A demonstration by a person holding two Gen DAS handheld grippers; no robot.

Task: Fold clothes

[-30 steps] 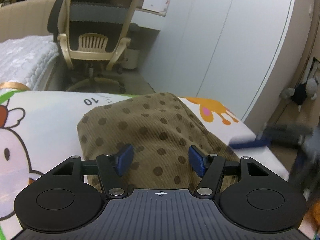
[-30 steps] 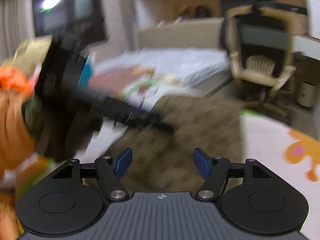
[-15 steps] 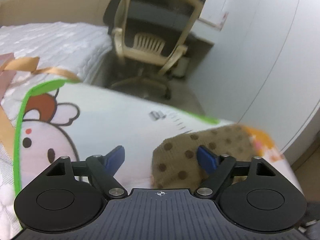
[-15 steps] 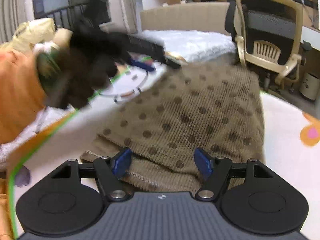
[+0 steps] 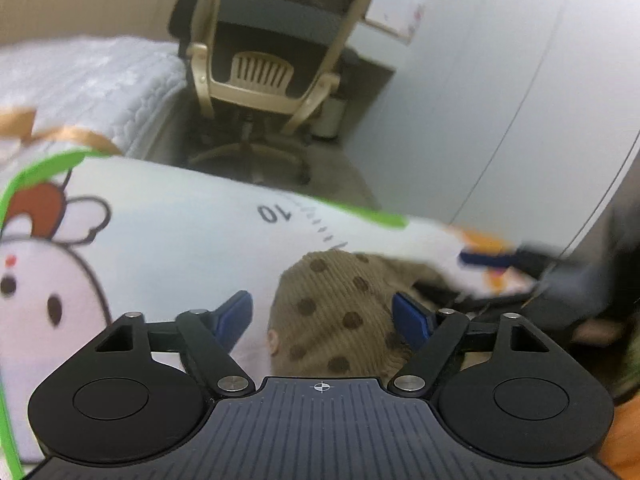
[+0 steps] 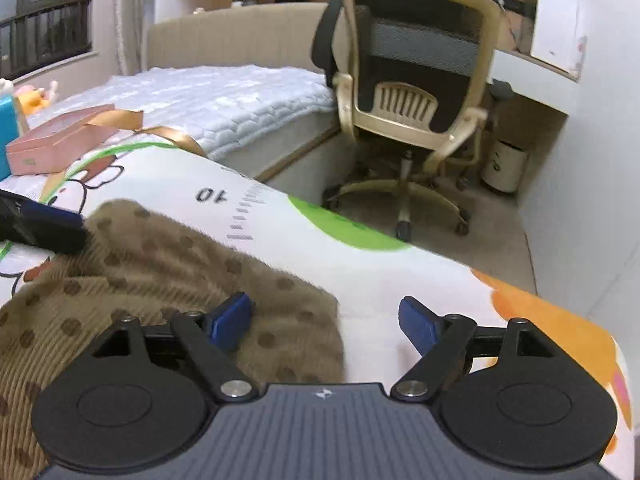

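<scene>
A brown corduroy garment with dark dots [image 5: 340,312] [image 6: 160,272] lies on a white cartoon-print mat [image 5: 160,240] [image 6: 360,264]. My left gripper [image 5: 322,314] is open, low over the garment's left edge, its fingers straddling the cloth without pinching it. My right gripper [image 6: 326,320] is open too, over the garment's right edge, with its left fingertip [image 6: 232,316] above the cloth and its right one over bare mat. The other gripper shows blurred at the right of the left wrist view [image 5: 520,260] and at the left of the right wrist view [image 6: 36,224].
A beige and black office chair [image 6: 412,80] [image 5: 272,52] stands on the floor beyond the mat's far edge. A bed with a white quilt [image 6: 224,96] is at the back left. A pink box with gold ribbon [image 6: 60,140] lies nearby. White cabinet doors [image 5: 500,80] stand on the right.
Both grippers swung apart to opposite edges of the garment. The left view shifted so the cloth now sits between its fingers; the right view moved right, off most of the cloth. Both stayed open.
</scene>
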